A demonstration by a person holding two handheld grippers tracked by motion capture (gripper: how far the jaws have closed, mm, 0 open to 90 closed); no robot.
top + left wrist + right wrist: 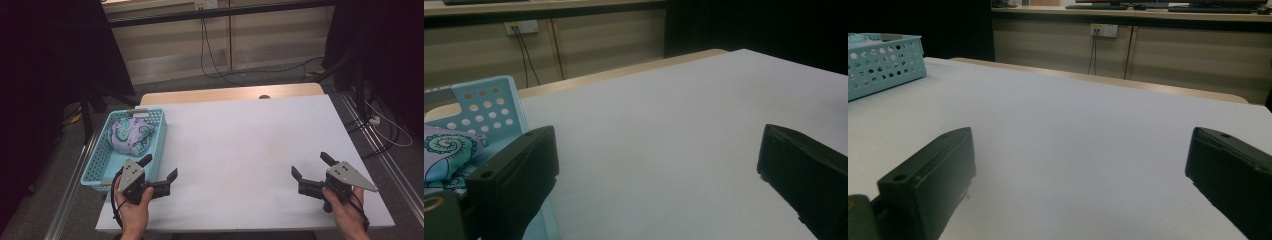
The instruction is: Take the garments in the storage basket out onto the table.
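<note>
A light blue perforated basket stands at the table's left edge. Inside it lies a folded cloth with a purple and teal swirl pattern. My left gripper rests low at the front left, beside the basket's near right corner, jaws wide open and empty. In the left gripper view the basket wall and the cloth sit just past the left jaw. My right gripper is held at the front right over the white table, open with nothing between its jaws. The basket shows far left in the right gripper view.
The white table top stretches between the two grippers, with a wooden strip along its far edge. Cables hang by the wall behind, and black stands frame both sides.
</note>
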